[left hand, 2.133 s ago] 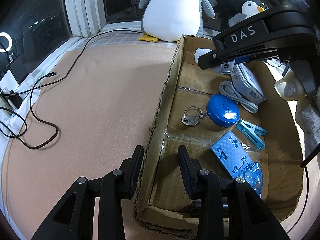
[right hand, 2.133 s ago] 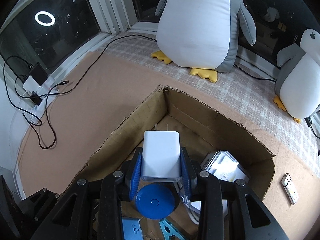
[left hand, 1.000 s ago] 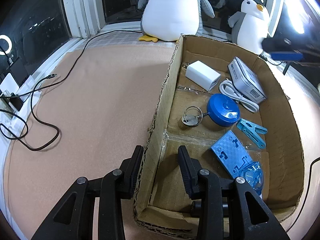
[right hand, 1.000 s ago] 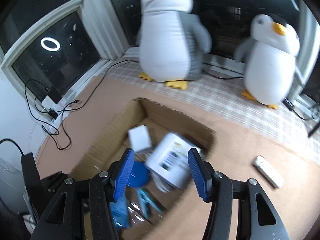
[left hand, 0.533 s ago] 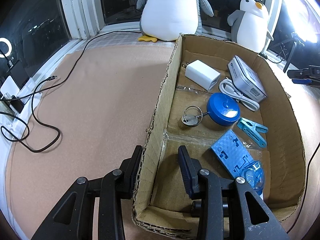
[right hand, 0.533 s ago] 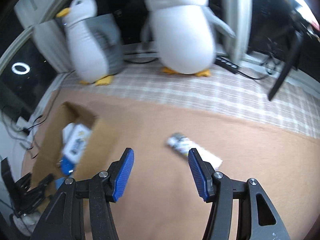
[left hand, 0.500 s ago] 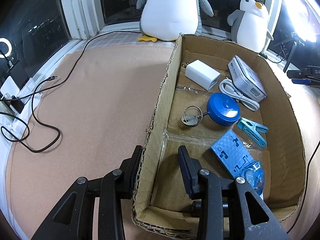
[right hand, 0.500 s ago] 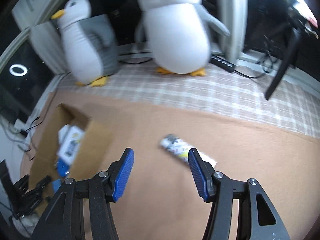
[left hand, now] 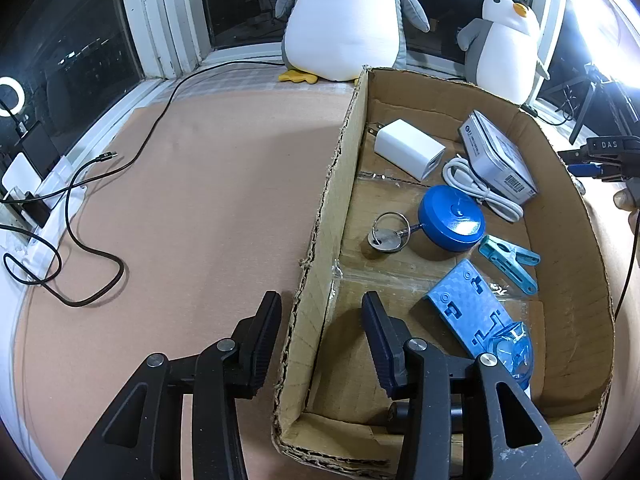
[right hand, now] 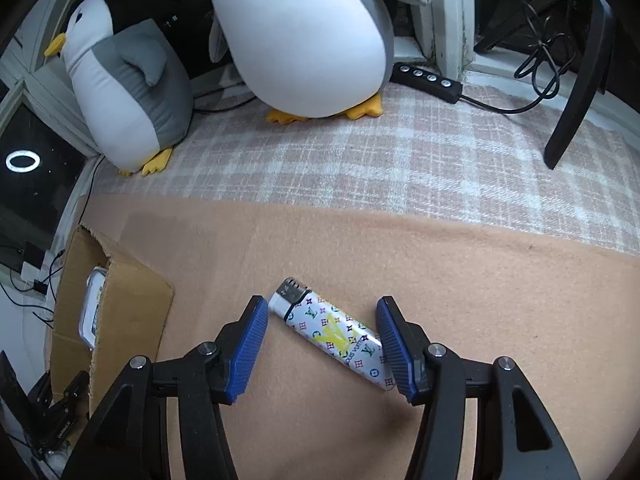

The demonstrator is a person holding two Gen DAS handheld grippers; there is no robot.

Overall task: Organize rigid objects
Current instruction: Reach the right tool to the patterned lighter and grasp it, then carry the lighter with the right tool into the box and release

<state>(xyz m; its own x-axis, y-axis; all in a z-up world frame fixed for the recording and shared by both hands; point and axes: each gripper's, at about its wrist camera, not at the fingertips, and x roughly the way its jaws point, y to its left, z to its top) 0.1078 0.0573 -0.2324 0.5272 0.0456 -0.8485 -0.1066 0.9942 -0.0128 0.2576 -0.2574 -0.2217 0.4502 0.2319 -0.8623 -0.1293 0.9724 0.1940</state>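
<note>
A cardboard box (left hand: 332, 184) lies on the tan mat and holds a white charger (left hand: 409, 149), a white cable (left hand: 480, 190), a white carton (left hand: 498, 158), a blue round case with key ring (left hand: 450, 222), a blue clip (left hand: 508, 262) and a blue plate (left hand: 470, 312). My left gripper (left hand: 320, 336) is open, its fingers astride the box's left wall. A patterned white lighter (right hand: 332, 332) lies flat on the mat. My right gripper (right hand: 320, 346) is open, one blue pad on each side of the lighter, not squeezing it.
Two plush penguins (right hand: 300, 36) (right hand: 124, 92) stand on the checked cloth by the window. A black cable (left hand: 80, 208) loops over the mat at left. A black inline switch (right hand: 428, 80) and a black stand leg (right hand: 576, 92) lie at the right. The box corner (right hand: 116, 304) sits left of the lighter.
My right gripper let go of the white charger inside the box, swung away to the right, and now straddles the lighter on the mat. The left gripper has stayed put.
</note>
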